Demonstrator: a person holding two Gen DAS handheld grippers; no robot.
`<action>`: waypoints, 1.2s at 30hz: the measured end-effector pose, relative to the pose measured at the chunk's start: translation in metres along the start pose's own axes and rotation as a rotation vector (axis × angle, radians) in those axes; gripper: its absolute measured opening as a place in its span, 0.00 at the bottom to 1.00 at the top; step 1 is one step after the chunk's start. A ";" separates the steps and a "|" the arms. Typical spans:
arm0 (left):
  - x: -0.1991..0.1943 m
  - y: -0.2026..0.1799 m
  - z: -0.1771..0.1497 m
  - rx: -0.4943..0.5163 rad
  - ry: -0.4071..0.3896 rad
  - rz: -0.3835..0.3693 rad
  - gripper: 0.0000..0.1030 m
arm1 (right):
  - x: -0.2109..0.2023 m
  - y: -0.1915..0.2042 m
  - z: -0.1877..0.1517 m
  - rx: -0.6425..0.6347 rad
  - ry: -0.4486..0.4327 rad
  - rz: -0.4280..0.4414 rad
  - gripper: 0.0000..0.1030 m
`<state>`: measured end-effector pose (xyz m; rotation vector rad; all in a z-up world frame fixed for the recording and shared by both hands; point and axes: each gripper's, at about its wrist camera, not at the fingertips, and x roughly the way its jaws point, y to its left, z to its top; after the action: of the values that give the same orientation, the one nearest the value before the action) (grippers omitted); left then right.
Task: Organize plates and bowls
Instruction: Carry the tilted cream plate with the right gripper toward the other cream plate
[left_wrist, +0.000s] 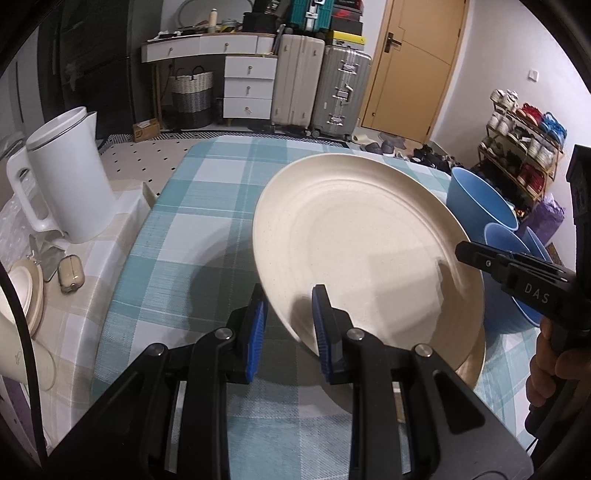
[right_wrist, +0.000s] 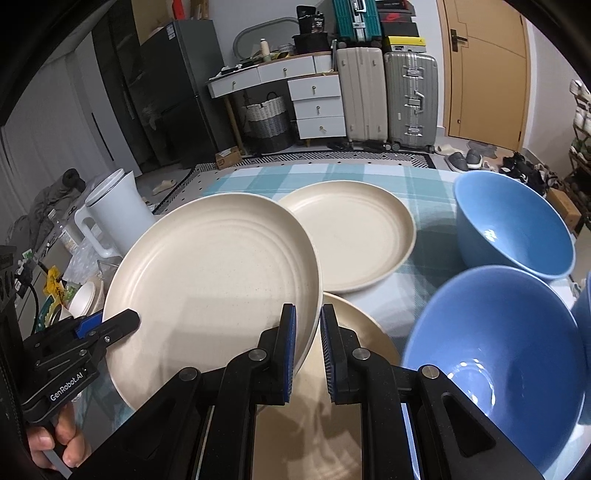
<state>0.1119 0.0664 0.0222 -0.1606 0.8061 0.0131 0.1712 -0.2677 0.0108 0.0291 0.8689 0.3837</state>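
Note:
Both grippers hold one cream plate (left_wrist: 354, 240) tilted above the checked tablecloth (left_wrist: 199, 206). My left gripper (left_wrist: 290, 301) is shut on its near rim. My right gripper (left_wrist: 461, 253) clamps the rim on the plate's right side. In the right wrist view the same cream plate (right_wrist: 210, 280) is pinched at its edge by my right gripper (right_wrist: 308, 314), with my left gripper (right_wrist: 125, 321) on its far left rim. A second cream plate (right_wrist: 351, 236) lies on the cloth behind. A third cream plate (right_wrist: 358, 332) lies partly hidden under the held one. Two blue bowls (right_wrist: 513, 229) (right_wrist: 498, 362) stand at the right.
A white kettle (left_wrist: 70, 177) stands at the left on a side surface, with a small lidded dish (left_wrist: 26, 291) and clutter beside it. Past the table's far edge are suitcases (left_wrist: 321, 85), drawers and a door. A shoe rack (left_wrist: 524, 147) stands at the right.

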 end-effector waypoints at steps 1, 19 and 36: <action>0.000 -0.002 -0.001 0.005 0.003 -0.002 0.21 | -0.002 -0.001 -0.002 0.004 -0.001 -0.004 0.14; 0.013 -0.024 -0.009 0.104 0.053 -0.017 0.21 | -0.017 -0.015 -0.030 0.047 0.017 -0.042 0.14; 0.022 -0.030 -0.016 0.173 0.086 -0.012 0.21 | -0.029 -0.011 -0.051 0.045 0.020 -0.090 0.15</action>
<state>0.1180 0.0327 -0.0009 -0.0019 0.8878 -0.0753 0.1195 -0.2946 -0.0028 0.0275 0.8957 0.2806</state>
